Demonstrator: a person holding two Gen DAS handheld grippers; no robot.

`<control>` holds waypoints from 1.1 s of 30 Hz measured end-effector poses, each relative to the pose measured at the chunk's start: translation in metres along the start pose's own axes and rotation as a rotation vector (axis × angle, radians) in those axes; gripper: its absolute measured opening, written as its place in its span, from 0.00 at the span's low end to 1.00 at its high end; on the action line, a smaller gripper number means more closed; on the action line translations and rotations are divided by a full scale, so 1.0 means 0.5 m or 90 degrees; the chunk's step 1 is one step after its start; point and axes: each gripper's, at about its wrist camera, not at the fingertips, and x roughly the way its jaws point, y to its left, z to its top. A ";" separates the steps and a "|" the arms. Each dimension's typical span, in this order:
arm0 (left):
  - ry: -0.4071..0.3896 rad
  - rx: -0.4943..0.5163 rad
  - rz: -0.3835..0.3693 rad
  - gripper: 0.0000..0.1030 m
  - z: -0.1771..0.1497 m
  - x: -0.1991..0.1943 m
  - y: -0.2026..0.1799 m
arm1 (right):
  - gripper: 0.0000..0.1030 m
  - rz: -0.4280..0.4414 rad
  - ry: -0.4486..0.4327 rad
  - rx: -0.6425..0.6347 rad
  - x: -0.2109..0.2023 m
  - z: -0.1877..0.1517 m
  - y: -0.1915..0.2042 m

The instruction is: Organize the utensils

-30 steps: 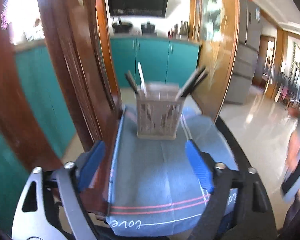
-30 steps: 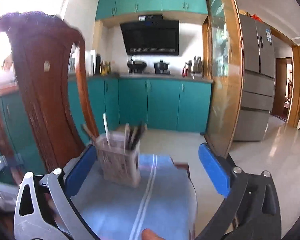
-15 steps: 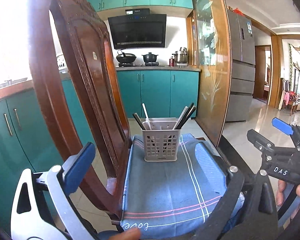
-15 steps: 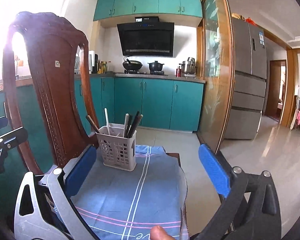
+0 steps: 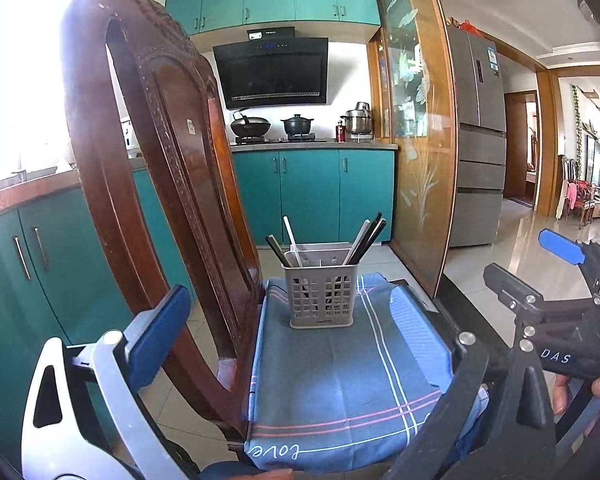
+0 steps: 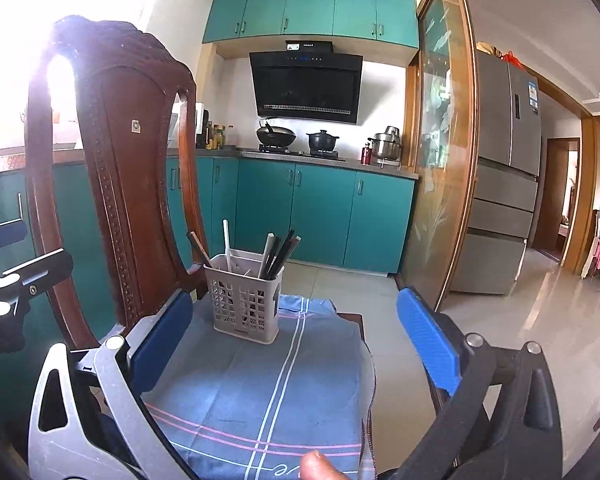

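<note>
A grey basket [image 5: 321,297] stands upright on a blue cloth [image 5: 340,380], toward the cloth's far end, with chopsticks [image 5: 366,240] and a white utensil [image 5: 291,240] leaning inside it. A wooden chair [image 5: 160,200] rises just left of the basket. The left gripper [image 5: 292,336] sits on the near side of the basket, jaws wide and empty. The right gripper [image 6: 296,340] is likewise spread apart, empty, short of the basket.
</note>
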 end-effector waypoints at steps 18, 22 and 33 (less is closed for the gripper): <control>0.012 -0.001 -0.011 0.97 0.005 0.010 -0.003 | 0.97 -0.008 0.002 -0.001 0.007 0.005 -0.002; 0.008 -0.003 -0.012 0.97 0.009 0.010 -0.002 | 0.97 -0.011 -0.006 -0.002 0.004 0.009 -0.003; 0.002 -0.001 -0.021 0.97 0.007 0.014 -0.011 | 0.97 -0.019 -0.006 -0.017 0.009 0.014 0.002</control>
